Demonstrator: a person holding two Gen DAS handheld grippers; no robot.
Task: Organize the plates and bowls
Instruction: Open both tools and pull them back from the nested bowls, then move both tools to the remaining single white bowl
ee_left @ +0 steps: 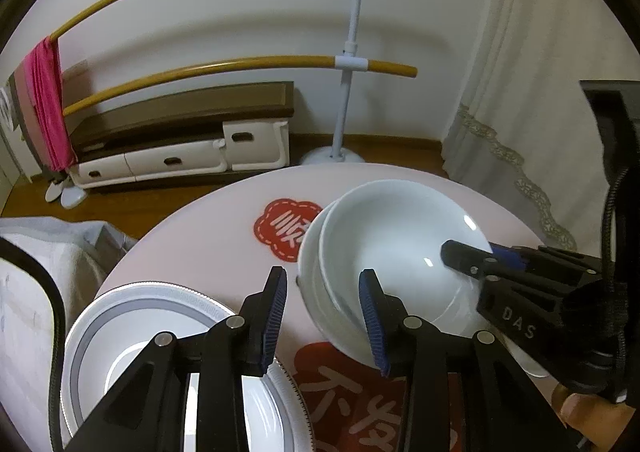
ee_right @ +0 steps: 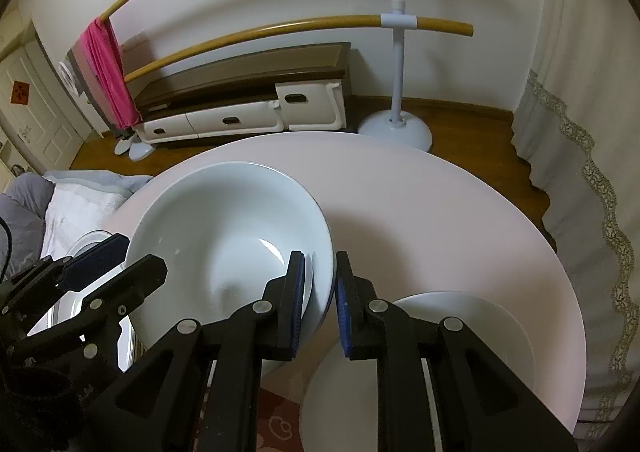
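Observation:
Two white bowls (ee_left: 392, 252) sit nested on the round pinkish table (ee_left: 200, 244). My left gripper (ee_left: 324, 320) stands open across the stack's left rim, one pad inside and one outside, and neither pad presses. My right gripper (ee_right: 320, 308) is shut on the bowls' (ee_right: 224, 228) right rim, and it also shows in the left wrist view as the right gripper (ee_left: 472, 258). A grey-banded white plate (ee_left: 120, 332) lies under my left gripper. A plain white plate (ee_right: 472, 332) lies under my right gripper.
The table (ee_right: 440, 204) carries red stickers (ee_left: 286, 228) beside the bowls. Bedding (ee_right: 72, 204) lies beyond its left edge. A curtain (ee_right: 580, 132) hangs at the right. On the floor behind stand a drying rack (ee_right: 396, 52) and a low cabinet (ee_right: 248, 100).

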